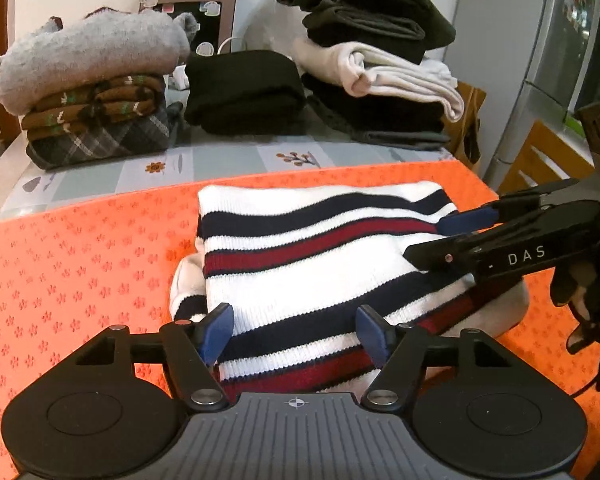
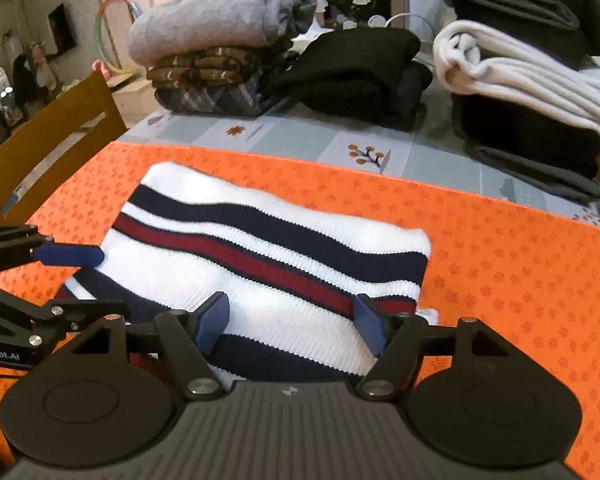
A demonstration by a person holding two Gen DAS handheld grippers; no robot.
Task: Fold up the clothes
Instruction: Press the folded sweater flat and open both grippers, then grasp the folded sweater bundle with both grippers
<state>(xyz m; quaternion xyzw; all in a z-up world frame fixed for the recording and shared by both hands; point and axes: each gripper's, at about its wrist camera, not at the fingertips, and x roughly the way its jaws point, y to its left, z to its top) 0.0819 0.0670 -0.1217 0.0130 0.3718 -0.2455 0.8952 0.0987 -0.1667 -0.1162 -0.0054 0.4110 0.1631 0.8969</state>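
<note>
A folded white sweater (image 1: 312,256) (image 2: 260,240) with navy and red stripes lies on the orange mat (image 1: 80,248) (image 2: 500,264). My left gripper (image 1: 294,330) hovers over its near edge, open, its blue pads apart above the knit. It also shows at the left of the right wrist view (image 2: 108,280). My right gripper (image 2: 291,322) is open over the sweater's other near corner, and its fingers touch nothing. In the left wrist view the right gripper (image 1: 440,236) comes in from the right, held by a gloved hand (image 1: 580,292).
Behind the mat, on a grey flowered tablecloth (image 1: 228,160), stand stacks of folded clothes: a grey and brown pile (image 1: 88,92), a black one (image 1: 244,92), a black and white one (image 1: 380,72). A wooden chair (image 2: 48,148) is at the left, a fridge (image 1: 540,60) at the right.
</note>
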